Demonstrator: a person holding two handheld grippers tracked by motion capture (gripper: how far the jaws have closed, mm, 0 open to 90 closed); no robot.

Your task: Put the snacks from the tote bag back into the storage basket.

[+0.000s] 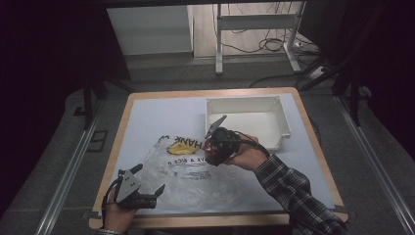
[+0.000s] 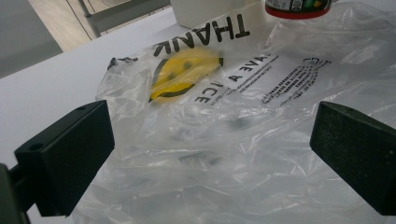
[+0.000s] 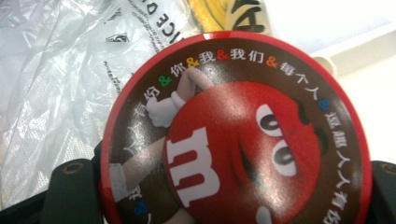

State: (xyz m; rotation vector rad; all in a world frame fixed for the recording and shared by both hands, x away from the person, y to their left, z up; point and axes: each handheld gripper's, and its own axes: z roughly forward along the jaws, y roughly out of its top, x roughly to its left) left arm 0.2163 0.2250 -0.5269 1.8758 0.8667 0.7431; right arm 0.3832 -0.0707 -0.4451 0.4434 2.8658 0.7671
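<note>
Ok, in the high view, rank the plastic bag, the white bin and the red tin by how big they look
1. Plastic bag, largest.
2. White bin, a bit smaller.
3. Red tin, smallest; it is partly hidden by the right tool holding it.

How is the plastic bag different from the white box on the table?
The plastic bag is see-through and crumpled, lying flat; the white box is solid, stiff and stands with raised walls. The plastic bag has black words and a yellow smiley face printed on it; the white box is plain. The plastic bag lies nearer the person, the white box farther back. Both rest on the table.
</note>
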